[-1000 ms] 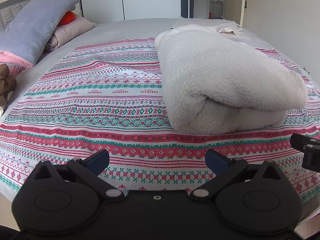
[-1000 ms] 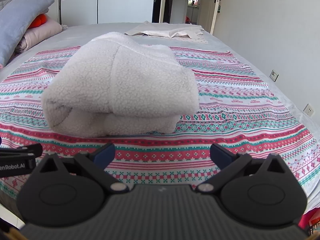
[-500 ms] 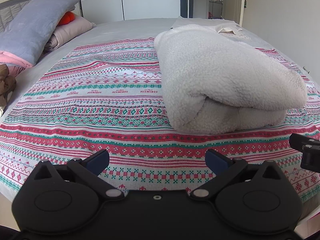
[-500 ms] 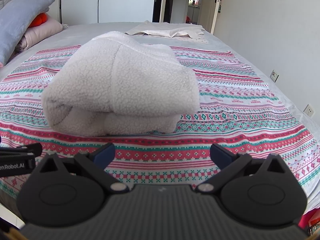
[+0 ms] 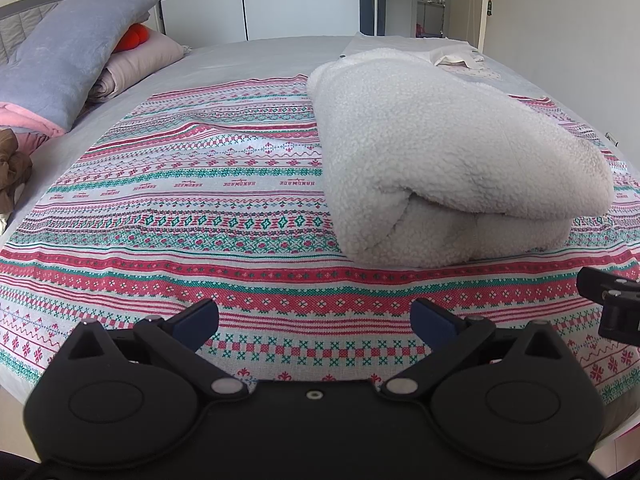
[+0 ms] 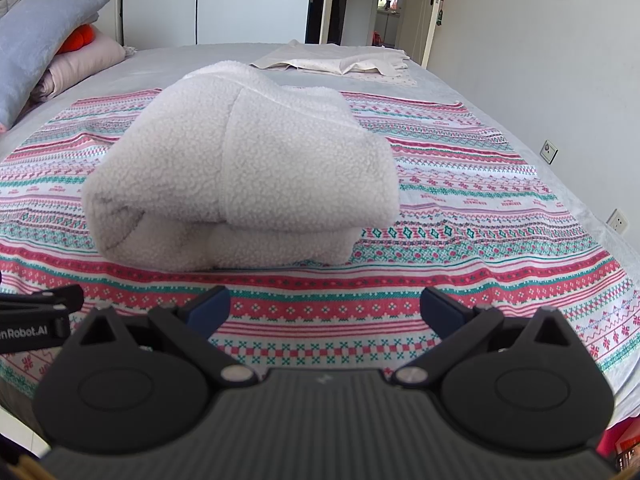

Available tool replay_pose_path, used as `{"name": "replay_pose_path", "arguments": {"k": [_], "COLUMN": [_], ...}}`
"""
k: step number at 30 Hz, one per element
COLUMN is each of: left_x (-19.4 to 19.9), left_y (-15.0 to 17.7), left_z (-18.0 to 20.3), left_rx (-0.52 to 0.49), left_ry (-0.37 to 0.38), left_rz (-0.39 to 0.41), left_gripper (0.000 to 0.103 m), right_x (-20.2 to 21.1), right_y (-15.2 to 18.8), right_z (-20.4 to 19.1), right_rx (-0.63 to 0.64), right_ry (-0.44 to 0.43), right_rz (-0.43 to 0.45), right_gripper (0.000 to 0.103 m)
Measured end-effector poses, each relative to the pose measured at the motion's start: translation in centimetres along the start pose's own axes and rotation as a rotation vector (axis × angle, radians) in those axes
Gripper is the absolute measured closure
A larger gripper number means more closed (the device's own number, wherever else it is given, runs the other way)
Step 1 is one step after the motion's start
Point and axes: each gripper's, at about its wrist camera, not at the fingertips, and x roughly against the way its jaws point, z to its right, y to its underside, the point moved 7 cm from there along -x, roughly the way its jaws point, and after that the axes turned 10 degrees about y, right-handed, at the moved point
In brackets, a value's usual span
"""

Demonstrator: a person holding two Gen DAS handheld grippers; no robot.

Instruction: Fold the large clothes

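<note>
A thick white fleece garment (image 5: 448, 148) lies folded into a bulky bundle on a red, green and white patterned blanket (image 5: 200, 200). In the right wrist view the bundle (image 6: 248, 172) sits just left of centre, its folded edge facing me. My left gripper (image 5: 314, 316) is open and empty, above the blanket's near edge, short of the bundle and to its left. My right gripper (image 6: 324, 306) is open and empty, directly before the bundle, not touching it. Each gripper shows at the edge of the other's view.
The blanket (image 6: 480, 208) lies on a grey bed. Pillows and folded bedding (image 5: 72, 52) pile up at the far left. A flat cream cloth (image 6: 336, 60) lies at the far end. A wall with sockets (image 6: 548, 152) runs close along the right.
Almost nothing has changed. Both grippers stay open and hold their place before the folded bundle, with only a slight drift of the view.
</note>
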Motion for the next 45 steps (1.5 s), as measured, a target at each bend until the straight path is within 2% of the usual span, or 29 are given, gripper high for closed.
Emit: {"name": "replay_pose_path", "arguments": {"k": [45], "left_x": [0.04], "left_y": [0.3], "left_z": [0.22], "left_rx": [-0.004], "left_ry": [0.003], "left_rz": [-0.005], "left_gripper": [0.0], "right_x": [-0.17], "right_y": [0.05], "right_z": [0.06], "right_rx": [0.005], "right_ry": [-0.002], "right_rz": [-0.001], "right_gripper": [0.0]}}
